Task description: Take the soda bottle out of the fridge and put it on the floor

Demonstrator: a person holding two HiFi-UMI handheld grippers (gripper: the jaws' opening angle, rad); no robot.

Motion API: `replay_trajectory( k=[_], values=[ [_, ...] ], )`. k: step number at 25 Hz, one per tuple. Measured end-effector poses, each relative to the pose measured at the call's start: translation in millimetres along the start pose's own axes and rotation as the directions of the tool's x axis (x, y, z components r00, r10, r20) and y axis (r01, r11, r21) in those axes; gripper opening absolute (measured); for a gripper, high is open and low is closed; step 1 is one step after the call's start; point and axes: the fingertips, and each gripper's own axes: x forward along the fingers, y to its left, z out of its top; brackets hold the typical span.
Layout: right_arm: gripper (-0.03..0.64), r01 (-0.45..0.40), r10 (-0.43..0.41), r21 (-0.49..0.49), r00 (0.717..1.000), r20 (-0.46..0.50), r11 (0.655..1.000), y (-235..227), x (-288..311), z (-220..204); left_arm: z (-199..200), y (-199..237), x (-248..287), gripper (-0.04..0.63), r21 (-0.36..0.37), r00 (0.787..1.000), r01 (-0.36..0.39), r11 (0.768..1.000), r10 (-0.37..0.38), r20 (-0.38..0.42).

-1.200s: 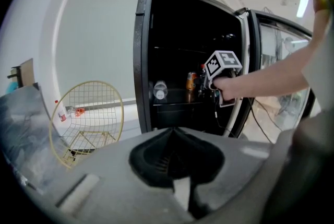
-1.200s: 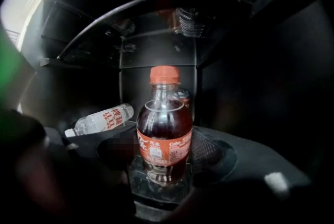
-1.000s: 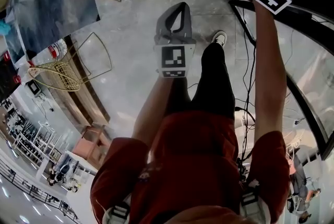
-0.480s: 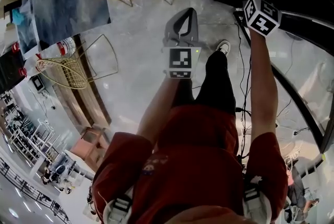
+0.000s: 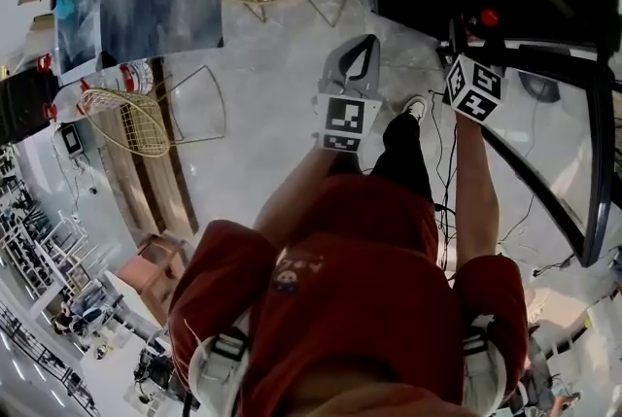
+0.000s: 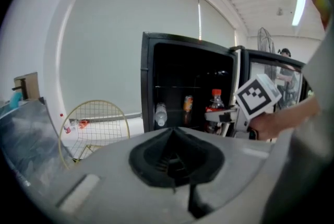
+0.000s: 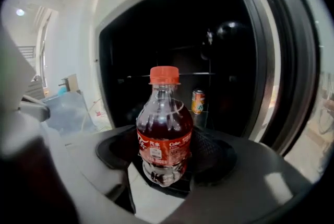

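Clamping bottle (image 7: 163, 129) in right gripper (image 7: 164, 168), centre frame, just outside open fridge (image 7: 229, 87), with can (image 7: 198, 101) behind on shelf. Holding left gripper (image 6: 175, 163) closed, empty, lower centre. Showing wire baskets (image 5: 121, 123), upper left, only in head view.

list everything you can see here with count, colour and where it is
soda bottle: one, dark cola, red cap and label, between the right gripper's jaws, in front of the open fridge
fridge: one, black, door open
can: one, orange, on a fridge shelf
water bottle: one, clear, inside the fridge
wire frames: two, gold, on the grey floor
right gripper: shut on the soda bottle
left gripper: shut, empty
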Motion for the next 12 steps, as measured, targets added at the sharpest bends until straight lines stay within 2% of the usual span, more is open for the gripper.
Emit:
replay_trajectory(
  k=[6,12],
  values=[
    [0.299,-0.046,0.047,-0.042,0.999,0.011,0.998,25.7,-62.2,34.0,40.5,2.6,-37.4,0.000,0.005,0.999,0.001,1.000,-0.001,0.041],
    [0.299,-0.092,0.093,-0.069,0.995,0.021,0.993,46.9,-99.0,67.2,79.2,18.7,-55.7,0.000,-0.006,0.994,-0.036,0.999,0.037,0.104]
  ],
)
